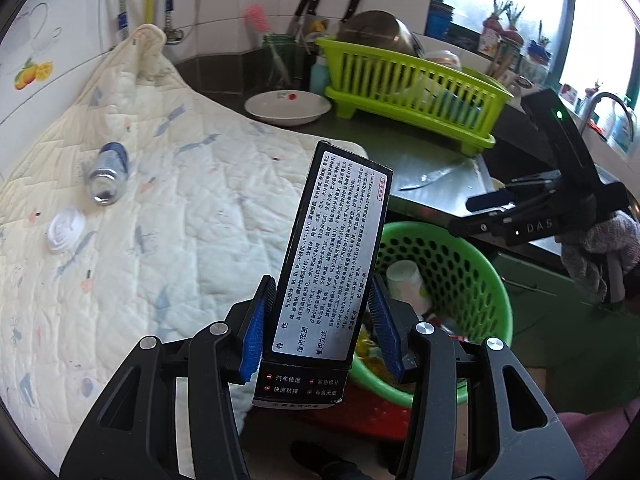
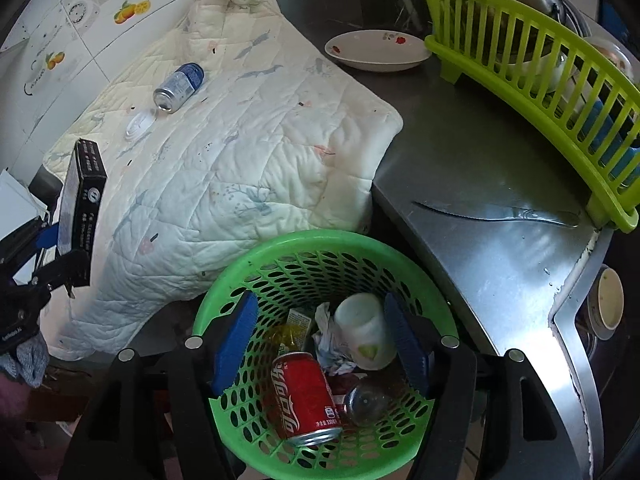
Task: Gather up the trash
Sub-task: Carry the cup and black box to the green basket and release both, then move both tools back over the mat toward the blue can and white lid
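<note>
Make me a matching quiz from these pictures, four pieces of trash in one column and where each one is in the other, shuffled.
1. black box
2. red can
3. blue can
4. white lid

A. lying in the green basket
B. held in the left claw
C. flat on the quilt, beside a can
D. on its side on the quilt

Pairs: 1-B, 2-A, 3-D, 4-C

right gripper [image 2: 318, 340] is being held open over green basket [image 2: 224, 280], lower centre | red can [image 2: 304, 400], white cup [image 2: 362, 330], crumpled paper [image 2: 330, 340] being kept inside basket | black box [image 2: 80, 196] is being clamped by left gripper [image 2: 52, 248], left edge | blue can [image 2: 178, 87] and white lid [image 2: 138, 124] being seen lying on quilt [image 2: 260, 140], upper left
</note>
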